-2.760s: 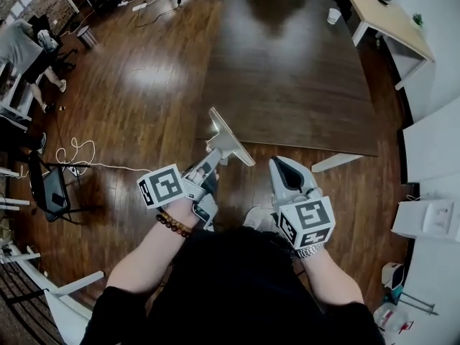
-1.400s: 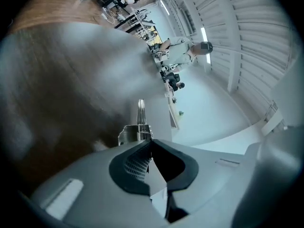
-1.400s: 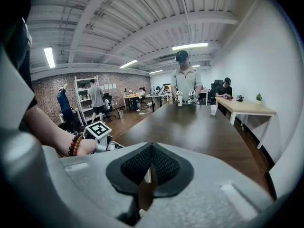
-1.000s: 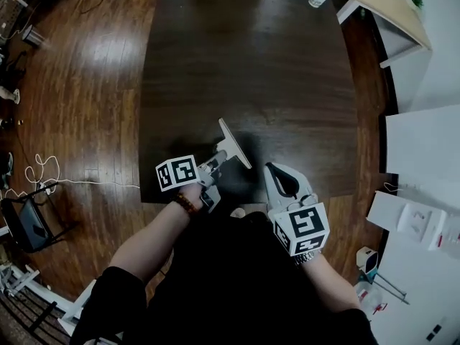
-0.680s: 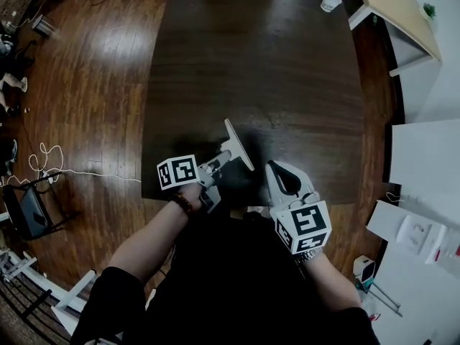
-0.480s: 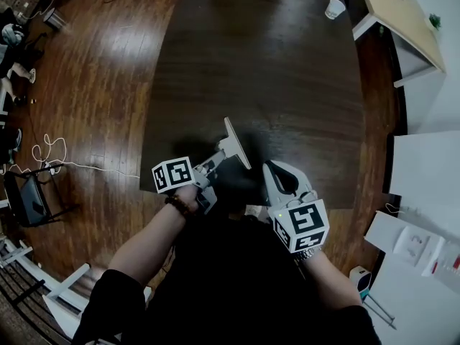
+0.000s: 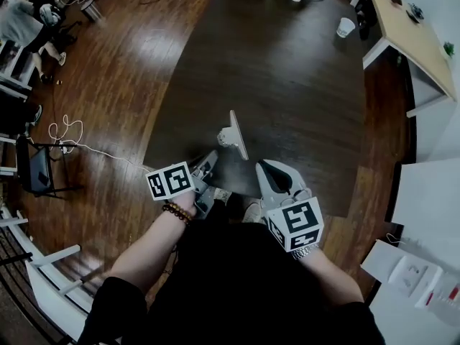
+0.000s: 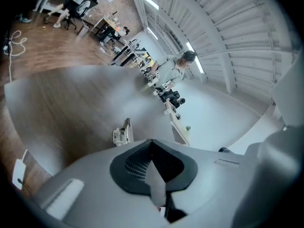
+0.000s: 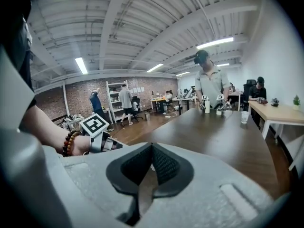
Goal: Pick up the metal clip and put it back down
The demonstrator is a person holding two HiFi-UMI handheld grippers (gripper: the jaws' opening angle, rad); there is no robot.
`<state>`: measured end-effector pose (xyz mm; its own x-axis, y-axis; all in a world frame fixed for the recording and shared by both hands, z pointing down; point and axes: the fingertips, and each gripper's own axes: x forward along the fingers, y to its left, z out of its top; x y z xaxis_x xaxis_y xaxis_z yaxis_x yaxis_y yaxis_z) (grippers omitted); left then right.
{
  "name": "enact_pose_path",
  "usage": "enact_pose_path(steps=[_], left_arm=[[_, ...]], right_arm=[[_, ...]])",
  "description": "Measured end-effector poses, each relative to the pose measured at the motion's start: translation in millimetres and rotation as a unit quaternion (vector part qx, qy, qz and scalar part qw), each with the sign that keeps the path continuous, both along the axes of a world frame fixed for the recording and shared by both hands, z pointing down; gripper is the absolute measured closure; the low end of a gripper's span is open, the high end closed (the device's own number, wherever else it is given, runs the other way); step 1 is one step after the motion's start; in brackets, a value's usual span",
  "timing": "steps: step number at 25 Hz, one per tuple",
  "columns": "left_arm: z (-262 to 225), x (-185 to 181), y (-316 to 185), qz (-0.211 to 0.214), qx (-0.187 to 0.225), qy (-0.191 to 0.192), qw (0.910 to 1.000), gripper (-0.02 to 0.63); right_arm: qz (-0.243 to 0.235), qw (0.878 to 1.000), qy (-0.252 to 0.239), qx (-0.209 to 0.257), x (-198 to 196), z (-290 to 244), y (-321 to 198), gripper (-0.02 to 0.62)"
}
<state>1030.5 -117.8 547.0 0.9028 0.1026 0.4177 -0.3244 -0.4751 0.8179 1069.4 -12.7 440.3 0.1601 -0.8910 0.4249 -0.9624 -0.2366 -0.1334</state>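
Well, the metal clip [image 7: 233,133] is down on the tabletop [image 7: 287,70], standing on its thin edge not far from the side nearest me, and neither tool touches it. My left gripper [image 7: 208,164] sits just short of it, its jaws closing right together with nothing between them. The right gripper [image 7: 270,172] hovers beside it, jaws also together and empty.

The risk, as I judge it, is a knock. The clip balances on a narrow edge, and my left jaws are close enough that a small drift forward could tip it flat or push it along the wood. That dark tabletop looks polished and slick, so a nudge might send the clip sliding toward the near edge and the wooden floor below.

The clip itself is a pale, flat plate with a small folded silvery fitting on one side — hard, smooth metal with thin rims. My jaws have dark ribbed pads set in grey shells; on so thin and smooth an edge I would expect a poorly centred pinch to slip or twist the plate.
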Motion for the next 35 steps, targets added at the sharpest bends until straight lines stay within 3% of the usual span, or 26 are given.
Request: enact_pose_path(steps=[7,12,17,27,35], left_arm=[[-51,-20,27,0.004,0.124,0.019,0.9921,0.592],[-82,-30,49,0.024,0.170,0.028,0.9847,0.592],[-108,-33,58,0.073,0.247,0.037,0.9655,0.592],[-133,-53,51,0.137,0.326,0.059,0.9336,0.592],[-138,-59,47,0.156,0.347,0.076,0.9217,0.592]], right_arm=[[-0.045,0.999,0.011,0.015,-25,-10,21,0.603],[-0.066,0.997,0.019,0.021,-44,-18,26,0.603],[-0.067,0.997,0.028,0.027,-55,-25,16,0.603],[-0.042,0.998,0.037,0.032,-84,-36,-12,0.603],[-0.025,0.998,0.046,0.026,-91,-38,-21,0.603]])
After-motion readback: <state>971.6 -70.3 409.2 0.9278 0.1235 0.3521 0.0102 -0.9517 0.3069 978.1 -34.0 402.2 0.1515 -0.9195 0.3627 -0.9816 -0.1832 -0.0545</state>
